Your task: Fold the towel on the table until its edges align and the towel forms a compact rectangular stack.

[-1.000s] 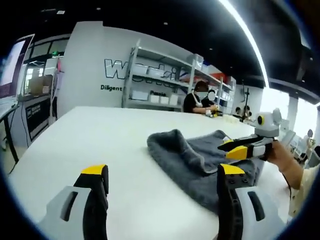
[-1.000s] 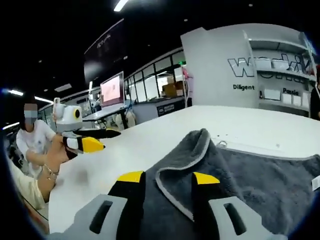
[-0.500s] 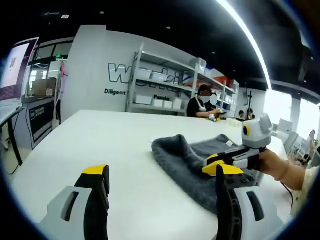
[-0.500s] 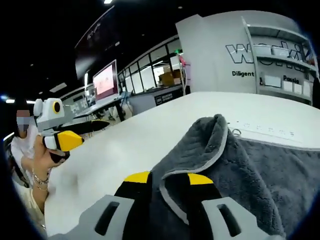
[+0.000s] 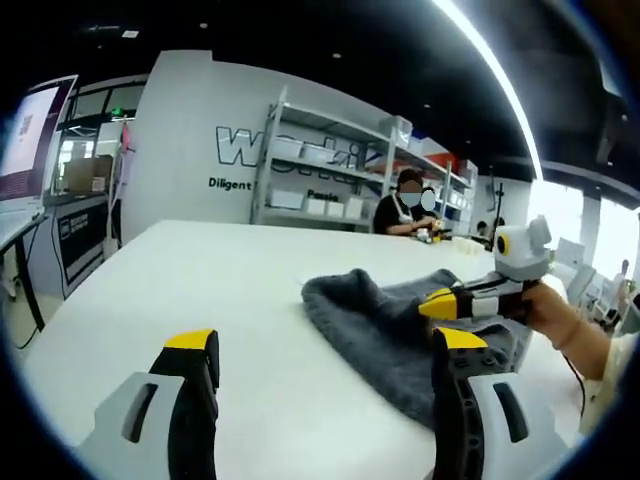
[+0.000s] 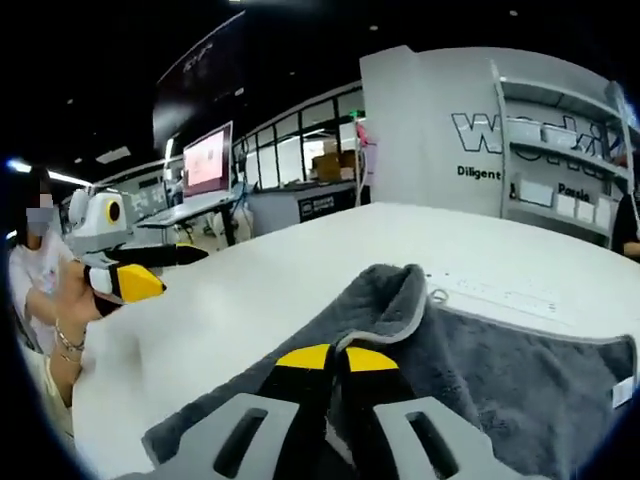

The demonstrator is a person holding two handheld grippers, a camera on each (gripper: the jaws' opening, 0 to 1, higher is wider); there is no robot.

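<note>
- Right tool: jaws pinched together on a lifted fold of the grey towel, tips nearly touching, cloth between them.
- Same right tool seen from the left gripper view, coming in from the right over the towel, held by a hand.
- Left tool: jaws wide apart, nothing between them, low over bare white surface, just beside the towel's near edge.
- Left tool also in the right gripper view, at the left, apart from the towel; jaw gap cannot be told there.
- Towel: lies on the surface, one part rolled up into a raised hump by the right tool, rest spread flat to the right; pale hemmed border visible along the edge.
- Handling, judged: soft, limp, thick pile, light; it will sag and drag, not hold shape. Not slippery, not fragile.
- Best hold, judged: hemmed edge or corner, one tool per corner, so edges can be laid together.
- Fold looks only begun; no compact stack yet.
- Background: shelving and a person far behind.
</note>
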